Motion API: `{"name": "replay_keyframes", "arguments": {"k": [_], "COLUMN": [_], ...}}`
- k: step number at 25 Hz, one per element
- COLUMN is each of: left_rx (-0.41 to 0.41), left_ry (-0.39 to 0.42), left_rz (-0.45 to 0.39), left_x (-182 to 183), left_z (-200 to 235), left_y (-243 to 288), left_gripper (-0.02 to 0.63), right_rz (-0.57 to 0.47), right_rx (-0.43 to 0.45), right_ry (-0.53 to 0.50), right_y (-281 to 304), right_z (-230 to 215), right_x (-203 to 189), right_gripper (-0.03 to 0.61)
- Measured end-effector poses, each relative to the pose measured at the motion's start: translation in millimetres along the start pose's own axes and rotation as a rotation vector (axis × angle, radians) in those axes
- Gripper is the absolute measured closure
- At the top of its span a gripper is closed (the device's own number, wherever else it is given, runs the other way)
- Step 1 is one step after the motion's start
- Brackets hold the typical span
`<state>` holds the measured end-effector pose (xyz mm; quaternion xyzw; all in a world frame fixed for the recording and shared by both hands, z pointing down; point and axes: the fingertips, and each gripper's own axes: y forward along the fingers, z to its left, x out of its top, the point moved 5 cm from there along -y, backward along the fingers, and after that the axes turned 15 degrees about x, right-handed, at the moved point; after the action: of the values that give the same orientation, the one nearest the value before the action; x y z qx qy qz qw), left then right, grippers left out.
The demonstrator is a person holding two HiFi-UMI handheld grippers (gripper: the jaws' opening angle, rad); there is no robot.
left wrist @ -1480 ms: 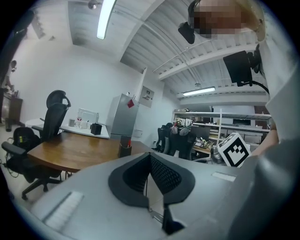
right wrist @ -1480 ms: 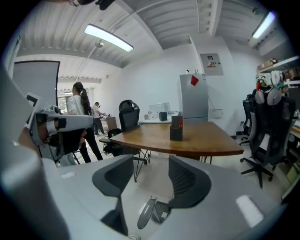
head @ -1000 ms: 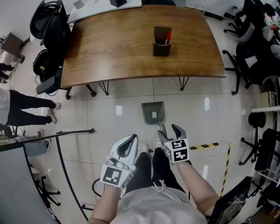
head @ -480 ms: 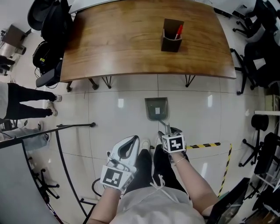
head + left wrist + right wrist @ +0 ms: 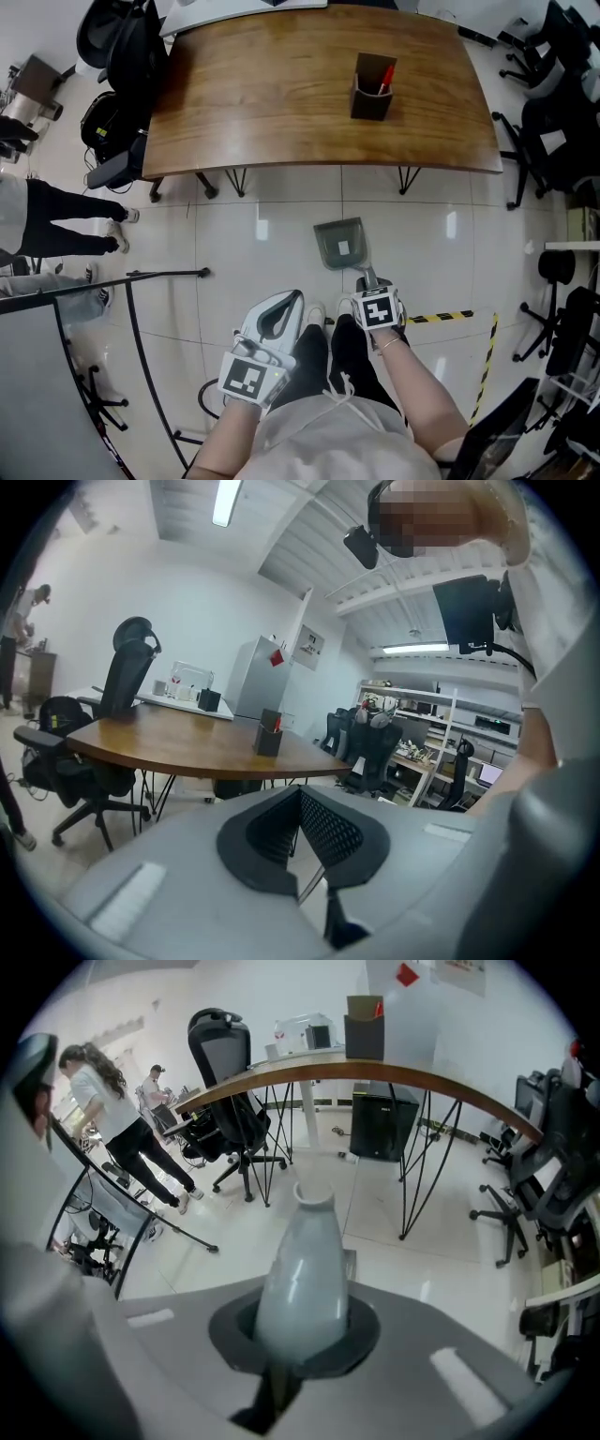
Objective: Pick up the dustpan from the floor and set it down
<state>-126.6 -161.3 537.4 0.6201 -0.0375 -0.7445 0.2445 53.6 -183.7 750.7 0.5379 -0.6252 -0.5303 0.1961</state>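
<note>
Head view: grey dustpan (image 5: pixel 341 246) on the white tiled floor (image 5: pixel 253 272), just in front of the person's shoes, pan end toward the wooden table (image 5: pixel 281 94), handle (image 5: pixel 365 277) slanting back to the right gripper (image 5: pixel 368 289). Whether the pan rests fully on the tiles or is tipped up, not clear from above. Right gripper pointed steeply down, marker cube uppermost, jaws just now closing and clamped on the handle. Left gripper (image 5: pixel 283 302) apart from the dustpan, above the person's left leg, touching nothing. On the table, a dark pen holder (image 5: pixel 371 97) with a red pen (image 5: pixel 385 74). Yellow-and-black tape (image 5: pixel 439 316) on the floor just right of the right gripper. Black office chairs (image 5: pixel 117 56) at the table's left end, more at the far right. Another person's dark-trousered legs (image 5: pixel 66 231) at the left edge, near a black metal rail (image 5: pixel 131 278). Right gripper view: pale grey handle filling the space between the jaws, dark pads pressed against both its sides, table legs and a black chair beyond. Left gripper view: jaws drawn together, tips meeting, nothing between them, level aim toward the table and pen holder.
</note>
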Motion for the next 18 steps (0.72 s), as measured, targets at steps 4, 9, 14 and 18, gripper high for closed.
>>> {"name": "replay_keyframes", "arguments": {"k": [4, 9, 14, 18], "left_rx": [-0.022, -0.066, -0.06, -0.032], "left_ry": [0.012, 0.037, 0.052, 0.064], "left_rz": [-0.03, -0.114, -0.173, -0.214], "left_x": [21.5, 42.9, 51.0, 51.6], "left_z": [-6.0, -20.2, -44.3, -75.1], "left_y": [-14.6, -43.4, -88.0, -130.3], "left_gripper": [0.6, 0.6, 0.6, 0.6], "right_rz": [-0.037, -0.129, -0.222, -0.279], "right_rx": [0.005, 0.0, 0.002, 0.022], "right_ry": [0.01, -0.017, -0.076, -0.102], "right_y": [-39.1, -113.7, -182.3, -229.3], "right_z": [12.5, 41.0, 70.5, 87.6], "right_x": [3.8, 4.7, -8.4, -40.3], "right_gripper": [0.578, 0.578, 0.578, 0.578]}}
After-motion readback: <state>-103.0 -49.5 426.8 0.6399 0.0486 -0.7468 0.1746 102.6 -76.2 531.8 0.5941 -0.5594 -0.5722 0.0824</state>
